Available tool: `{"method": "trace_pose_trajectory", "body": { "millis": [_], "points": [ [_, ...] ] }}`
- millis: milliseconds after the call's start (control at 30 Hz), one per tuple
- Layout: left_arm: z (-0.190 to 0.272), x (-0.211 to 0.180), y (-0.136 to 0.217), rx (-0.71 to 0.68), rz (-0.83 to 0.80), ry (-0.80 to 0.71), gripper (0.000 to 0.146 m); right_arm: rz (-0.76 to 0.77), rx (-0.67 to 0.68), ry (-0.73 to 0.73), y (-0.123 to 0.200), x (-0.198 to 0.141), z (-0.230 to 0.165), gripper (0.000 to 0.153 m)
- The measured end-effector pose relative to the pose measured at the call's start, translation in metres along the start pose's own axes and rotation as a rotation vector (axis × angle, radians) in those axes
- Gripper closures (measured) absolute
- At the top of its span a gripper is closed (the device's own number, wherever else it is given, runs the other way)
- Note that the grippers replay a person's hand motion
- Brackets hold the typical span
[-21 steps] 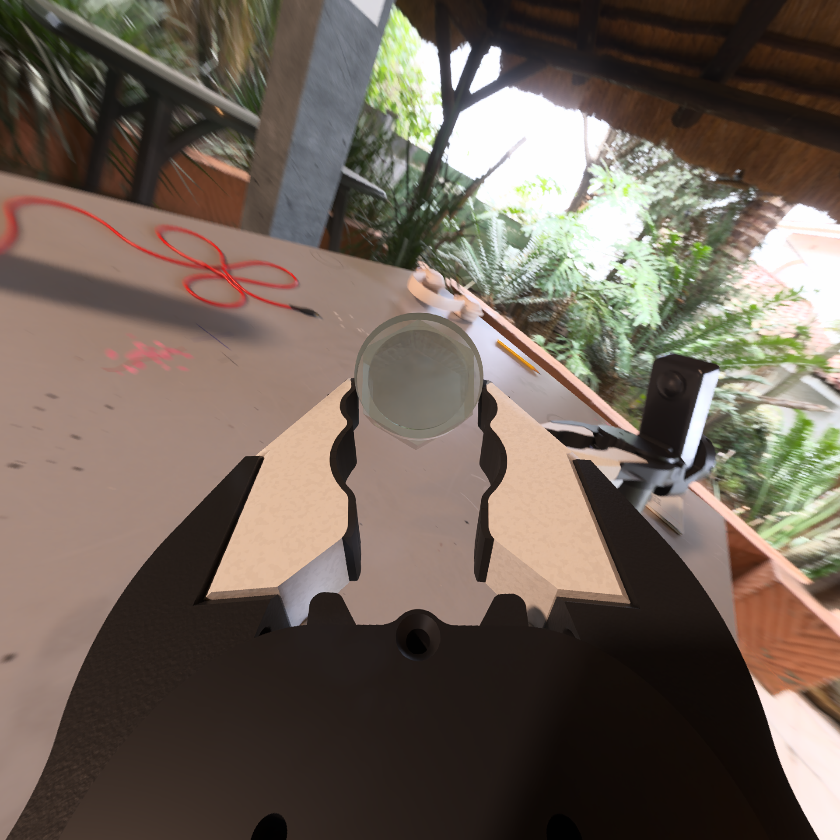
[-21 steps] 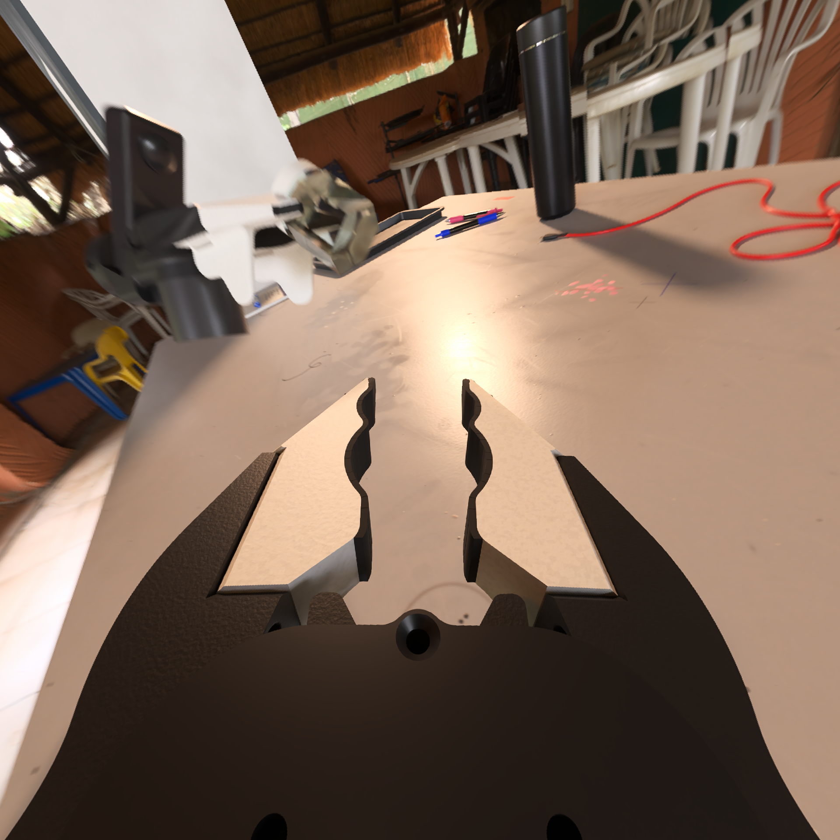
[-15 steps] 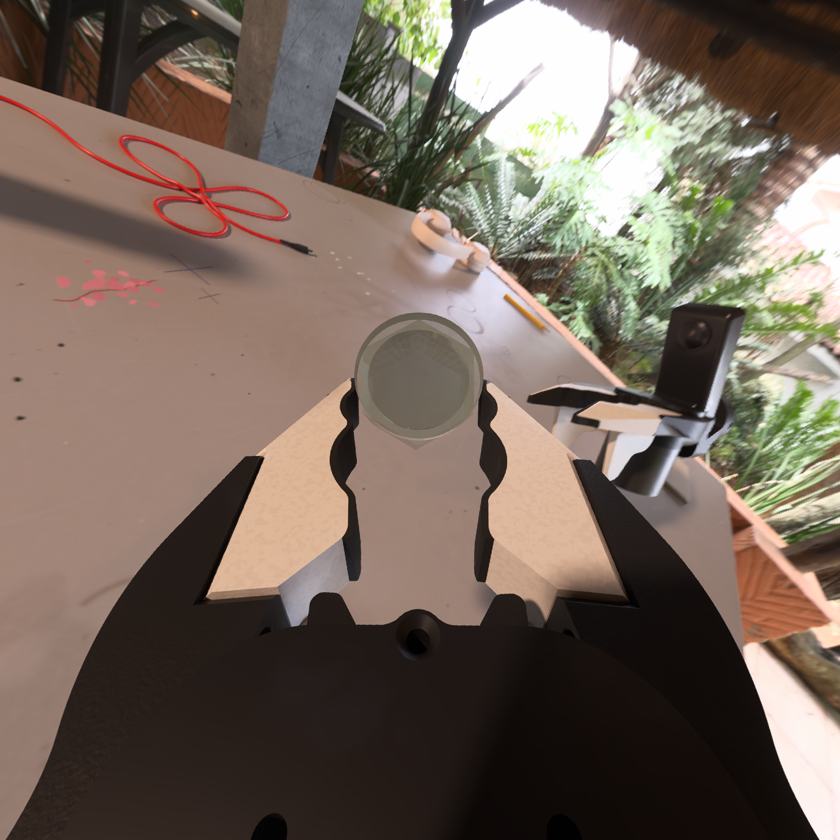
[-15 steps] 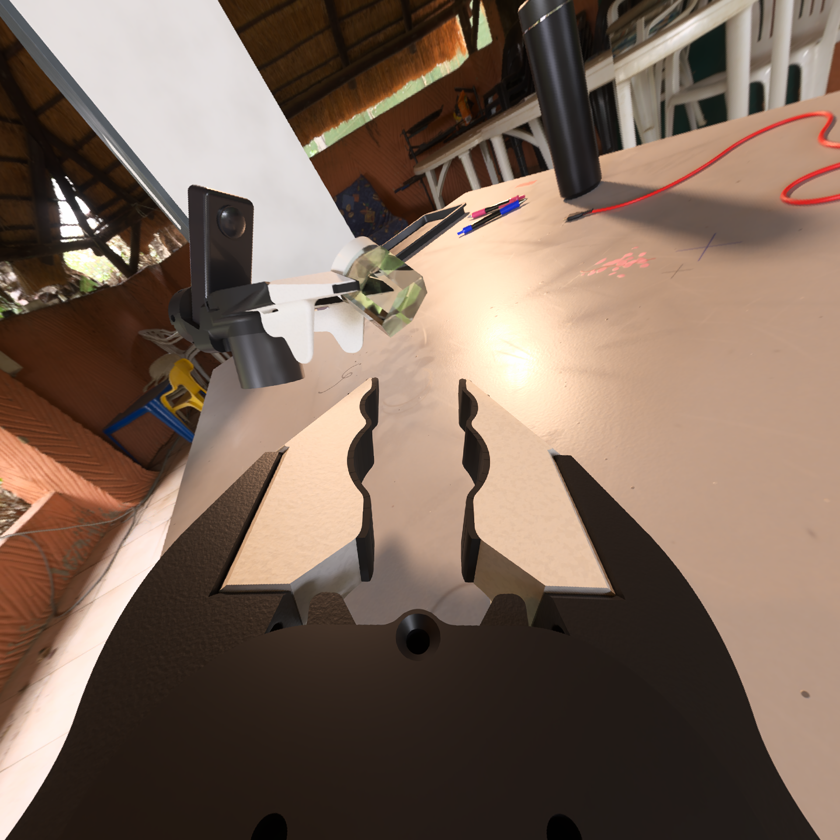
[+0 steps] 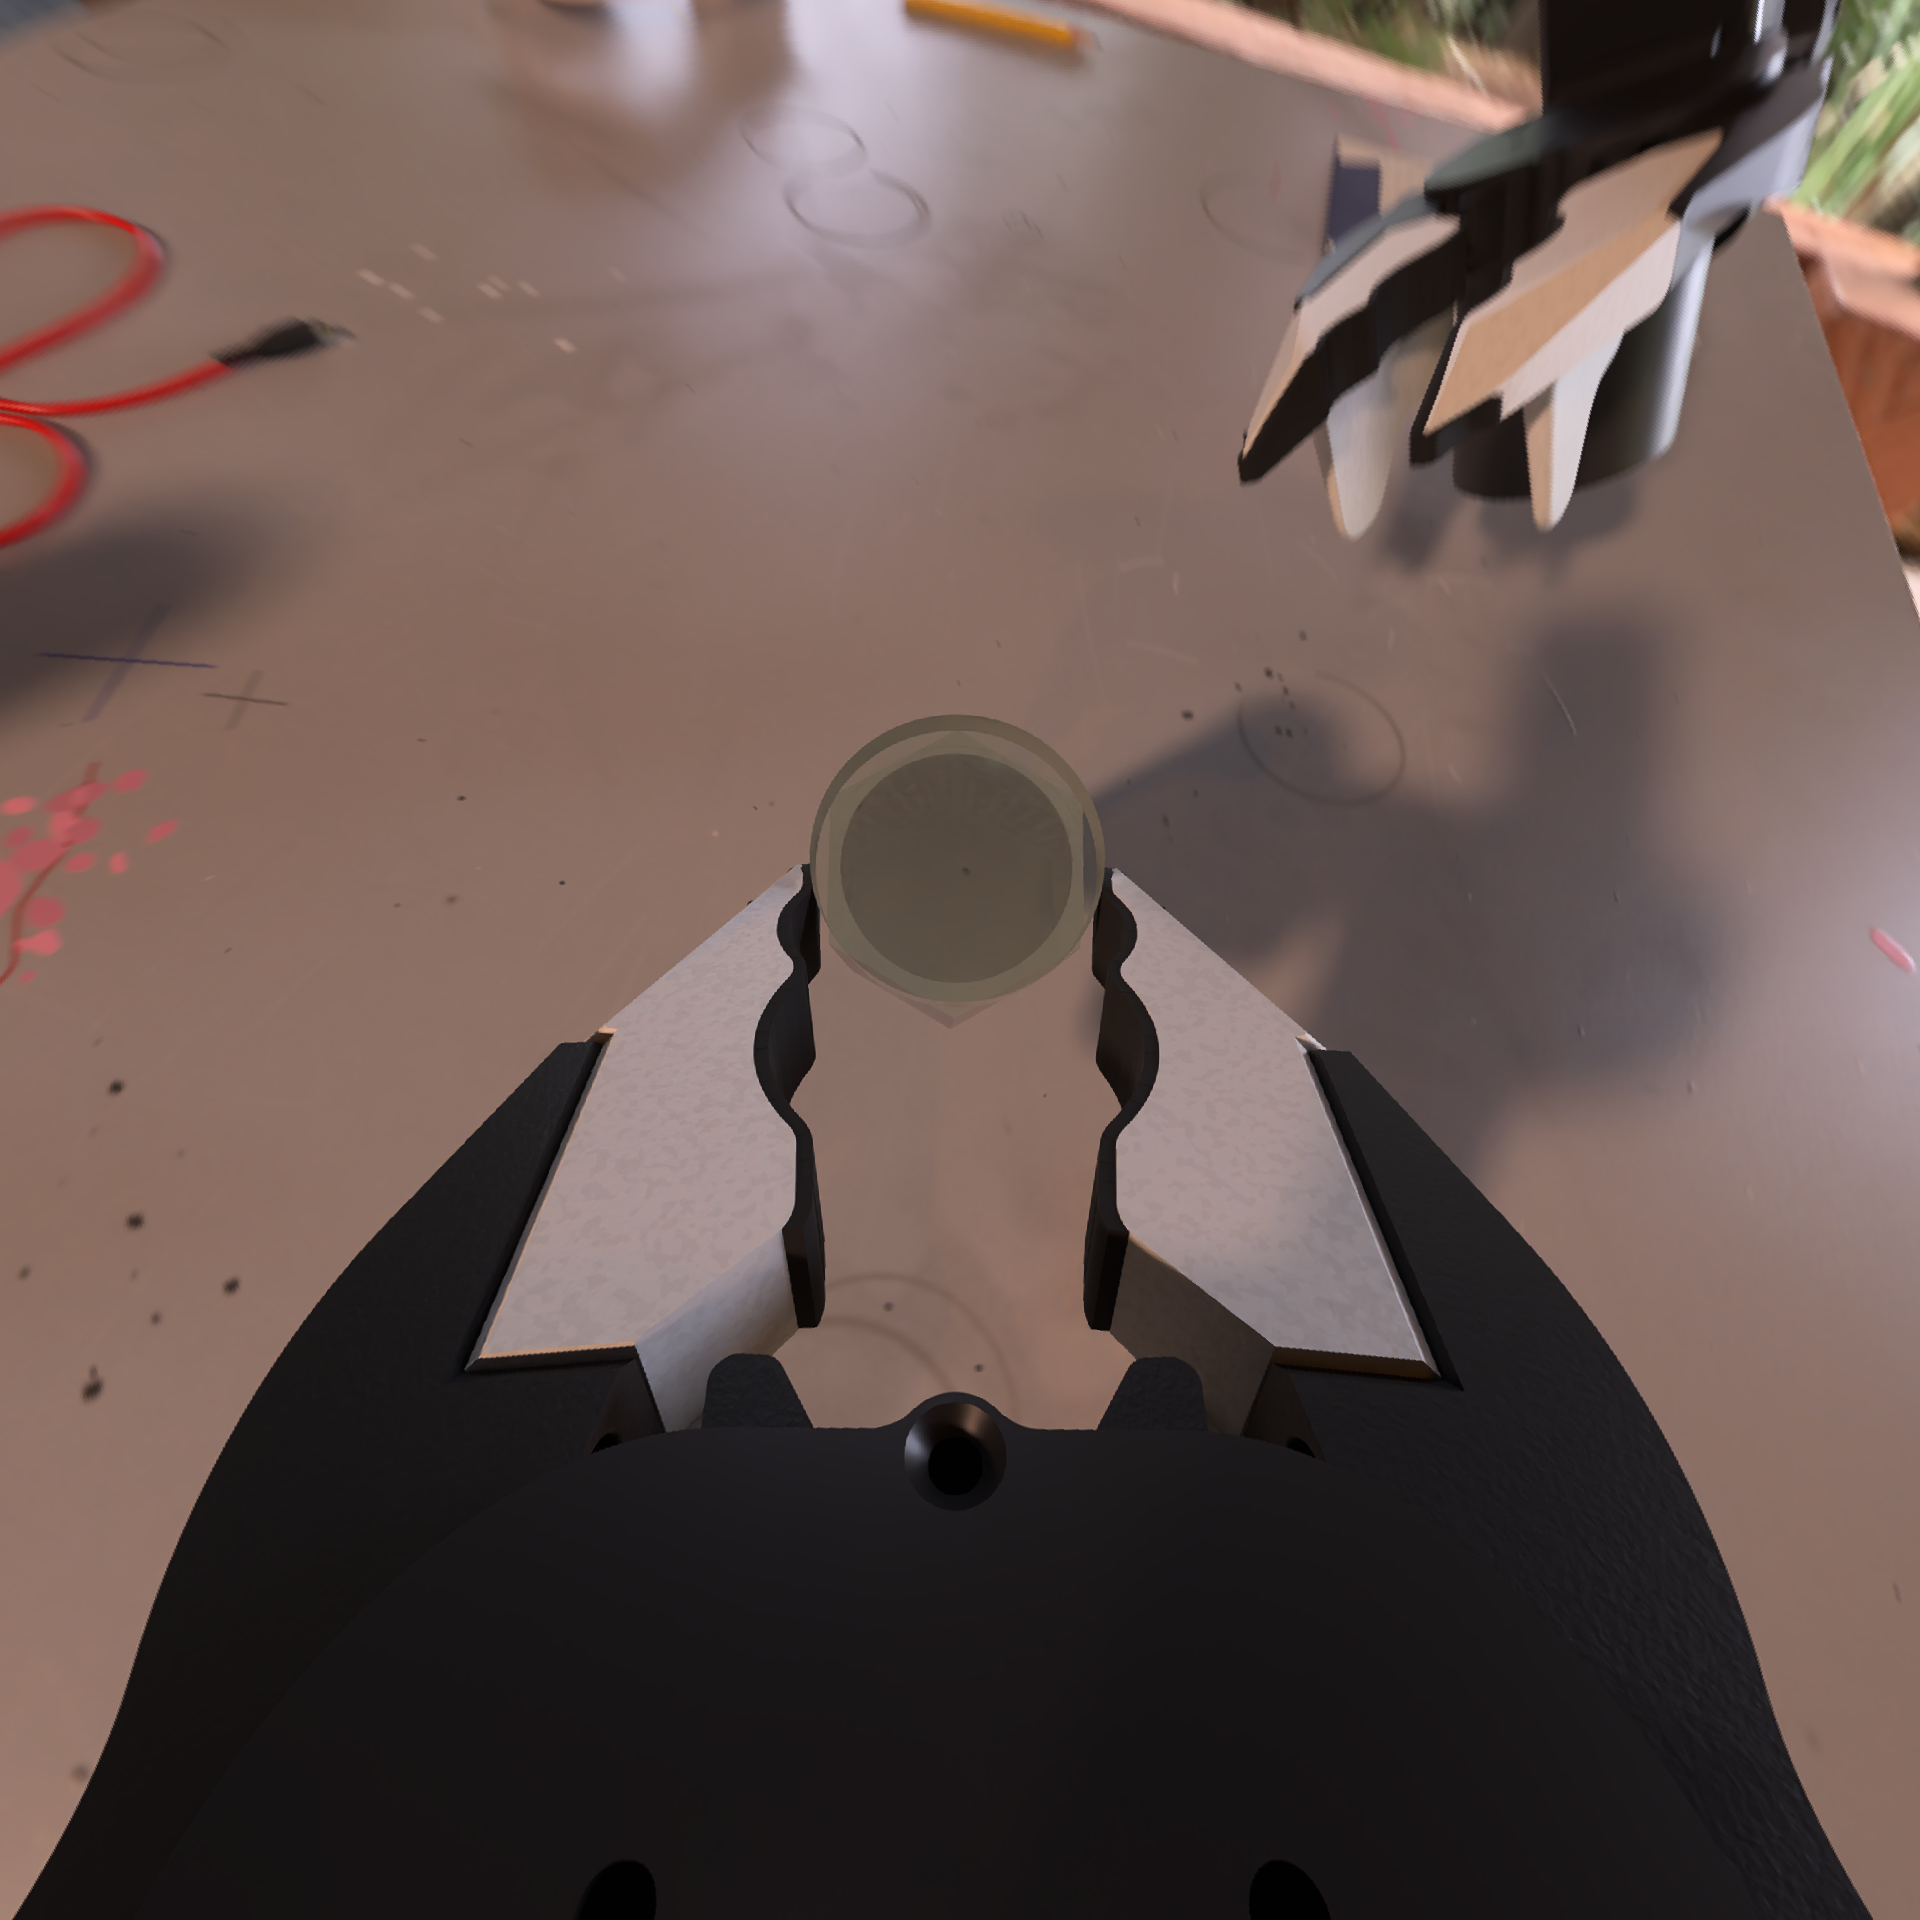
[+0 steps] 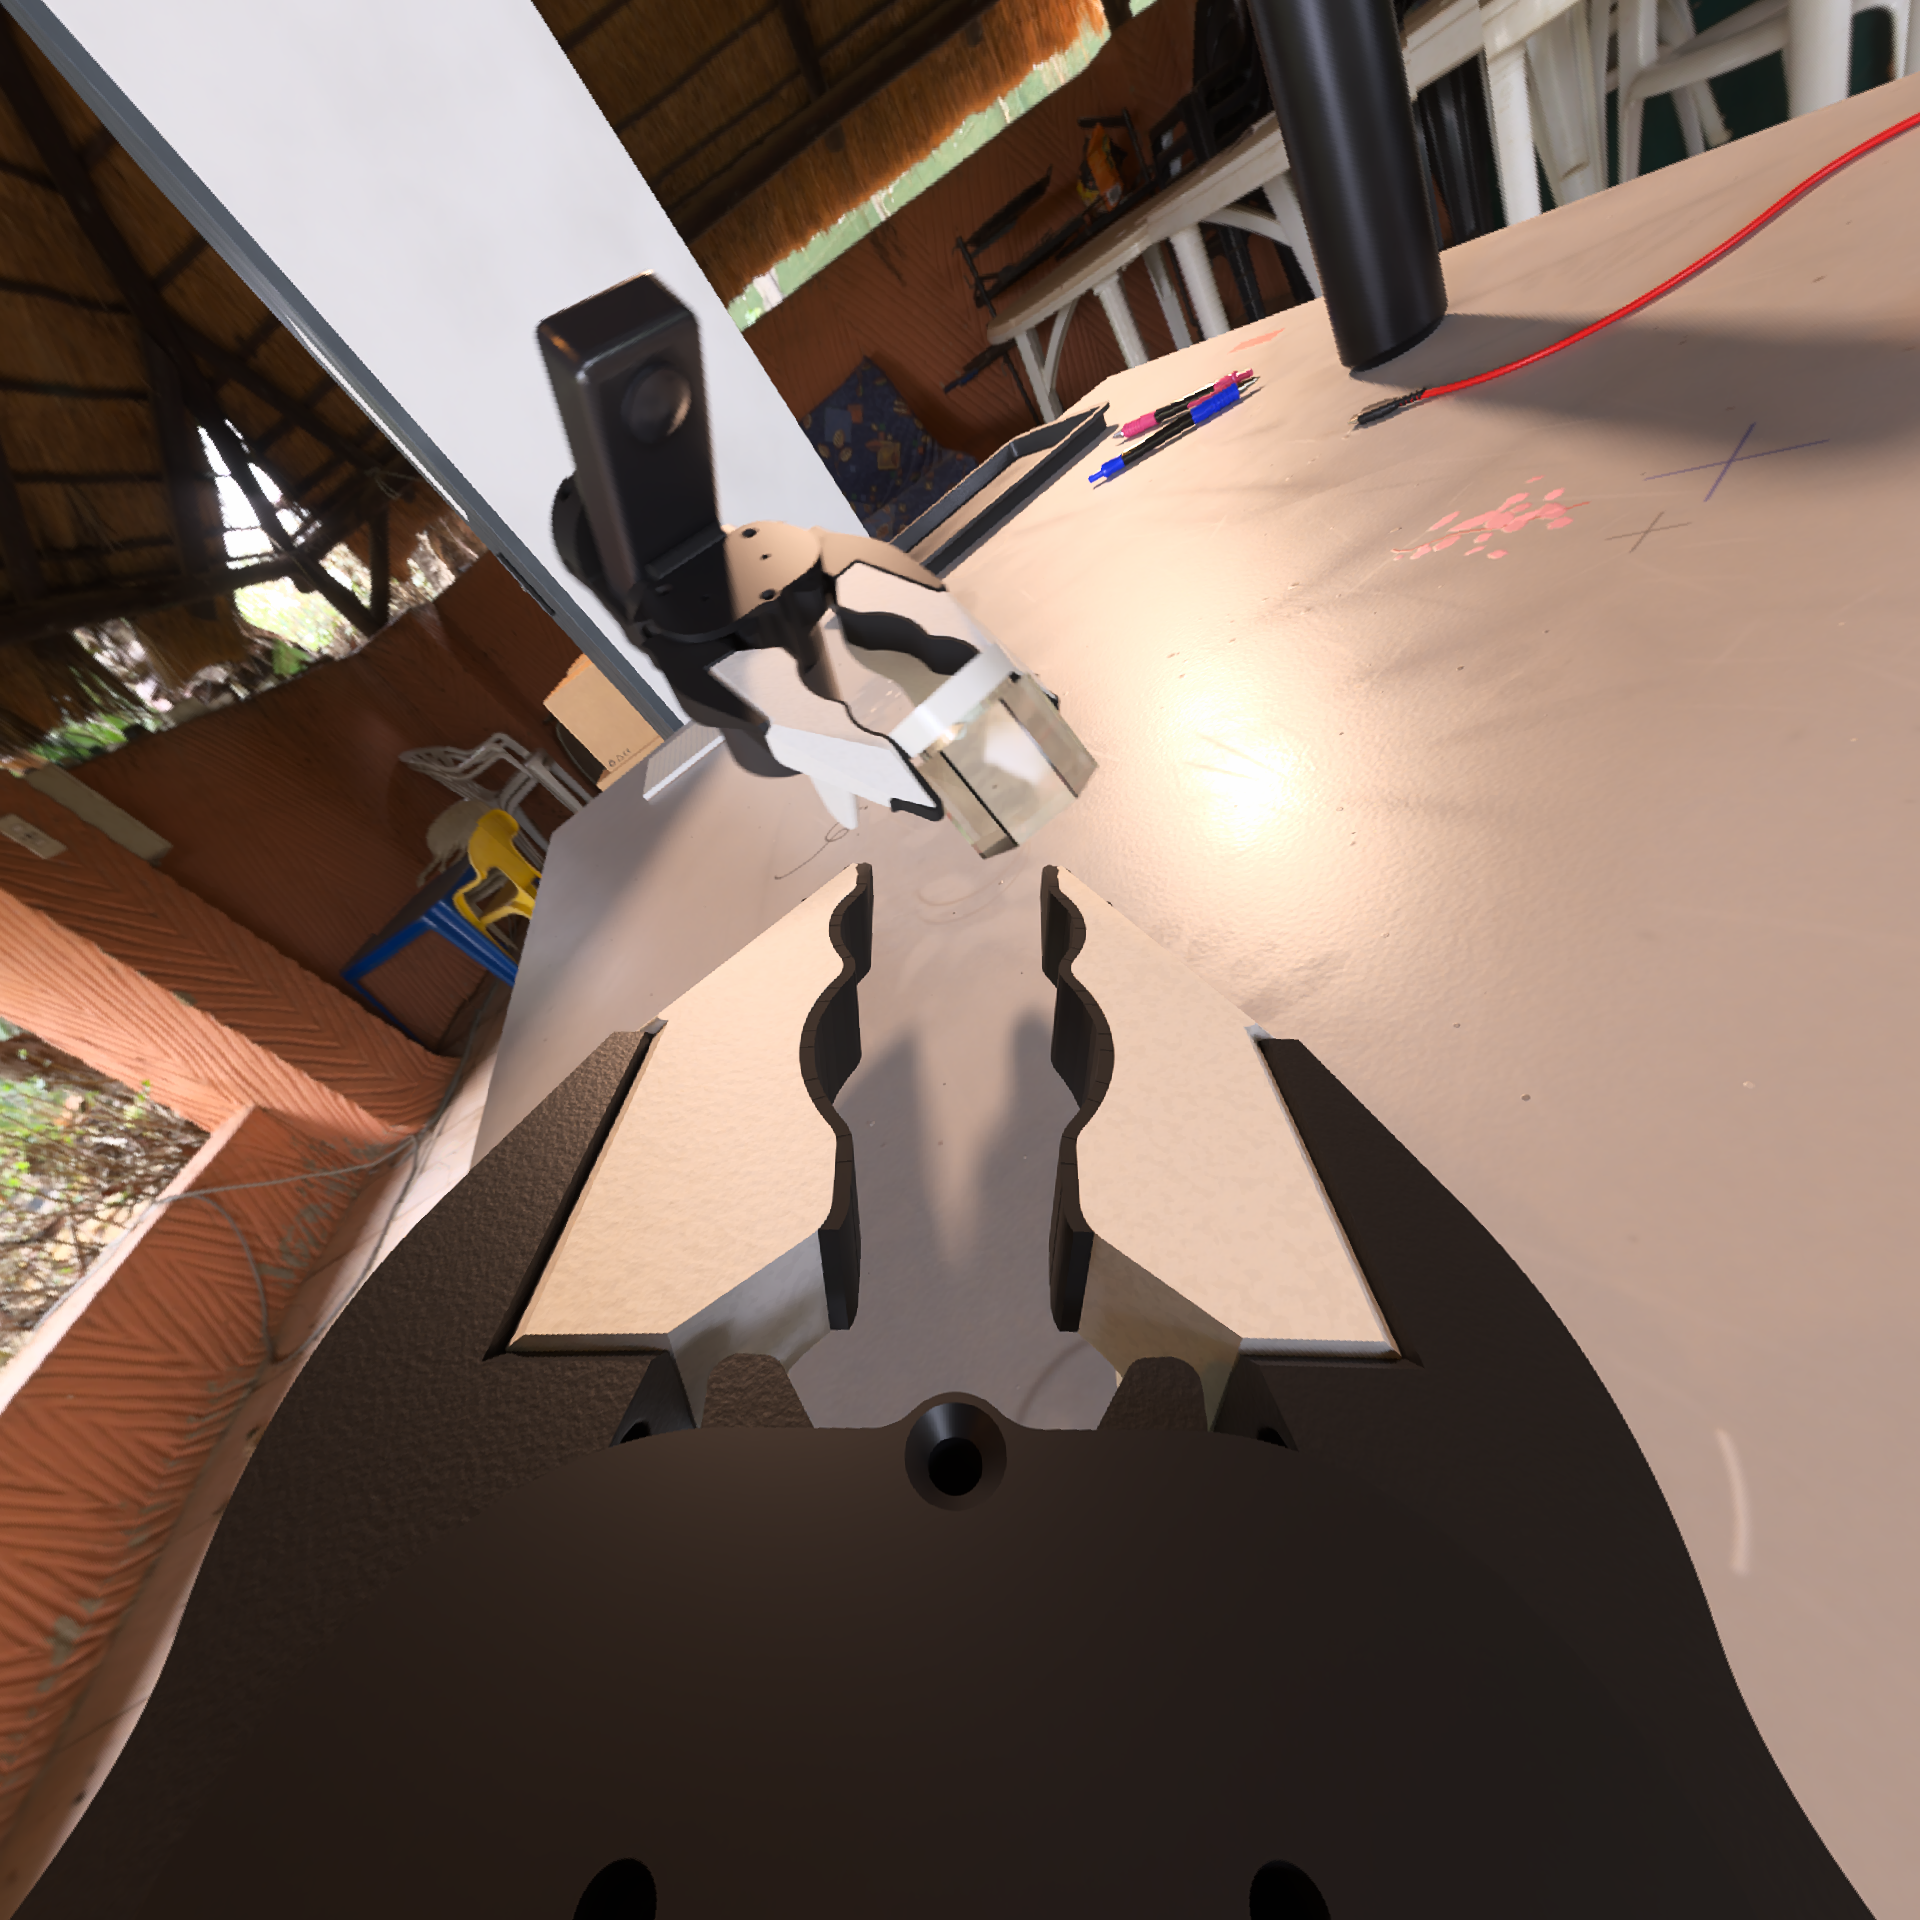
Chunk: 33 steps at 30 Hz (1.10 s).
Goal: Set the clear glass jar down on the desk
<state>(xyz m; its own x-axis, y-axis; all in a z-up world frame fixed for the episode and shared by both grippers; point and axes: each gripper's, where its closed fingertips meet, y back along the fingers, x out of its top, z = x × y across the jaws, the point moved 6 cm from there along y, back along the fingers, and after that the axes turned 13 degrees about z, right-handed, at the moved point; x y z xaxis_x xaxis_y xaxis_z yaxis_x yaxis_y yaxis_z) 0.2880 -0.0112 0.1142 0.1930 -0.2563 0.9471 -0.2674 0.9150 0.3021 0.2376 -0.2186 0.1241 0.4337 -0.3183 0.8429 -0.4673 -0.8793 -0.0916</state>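
My left gripper [image 5: 956, 883] is shut on the clear glass jar [image 5: 954, 860], gripped at the fingertips and seen end-on as a round rim. It points steeply down at the brown desk [image 5: 623, 520]. In the right wrist view the left gripper [image 6: 935, 717] holds the jar [image 6: 1003, 774] tilted, its lower corner just above the desk [image 6: 1455, 831]. My right gripper [image 6: 956, 894] is open and empty, low over the desk, just short of the jar. It also shows at the upper right of the left wrist view [image 5: 1423, 416].
A red cable [image 5: 62, 343] loops at the left, with pink paint spots [image 5: 62, 862] nearer. A yellow pencil [image 5: 987, 21] lies far off. A black cylinder [image 6: 1351, 177], coloured pens [image 6: 1184, 416] and a dark tray [image 6: 1008, 468] stand at the far side. The desk edge [image 5: 1860, 343] runs close at the right.
My left gripper has tipped downward and lowered the jar toward the desk. The right gripper now sits closer to the jar; its jaws stay open.
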Motion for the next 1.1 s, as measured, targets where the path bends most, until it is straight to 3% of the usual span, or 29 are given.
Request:
{"method": "trace_pose_trajectory", "body": {
  "millis": [167, 500, 1100],
  "points": [
    [-0.016, -0.008, -0.020, -0.129, -0.169, -0.099, 0.093, 0.009, 0.001, -0.034, 0.001, 0.002, 0.002, 0.122],
    [-0.030, -0.016, -0.040, -0.143, -0.323, -0.147, 0.093, 0.012, -0.040, -0.046, 0.016, 0.003, 0.008, 0.122],
    [-0.039, -0.023, -0.046, -0.132, -0.369, -0.141, 0.093, 0.029, -0.062, -0.079, 0.028, 0.005, 0.011, 0.122]
  ]
}}
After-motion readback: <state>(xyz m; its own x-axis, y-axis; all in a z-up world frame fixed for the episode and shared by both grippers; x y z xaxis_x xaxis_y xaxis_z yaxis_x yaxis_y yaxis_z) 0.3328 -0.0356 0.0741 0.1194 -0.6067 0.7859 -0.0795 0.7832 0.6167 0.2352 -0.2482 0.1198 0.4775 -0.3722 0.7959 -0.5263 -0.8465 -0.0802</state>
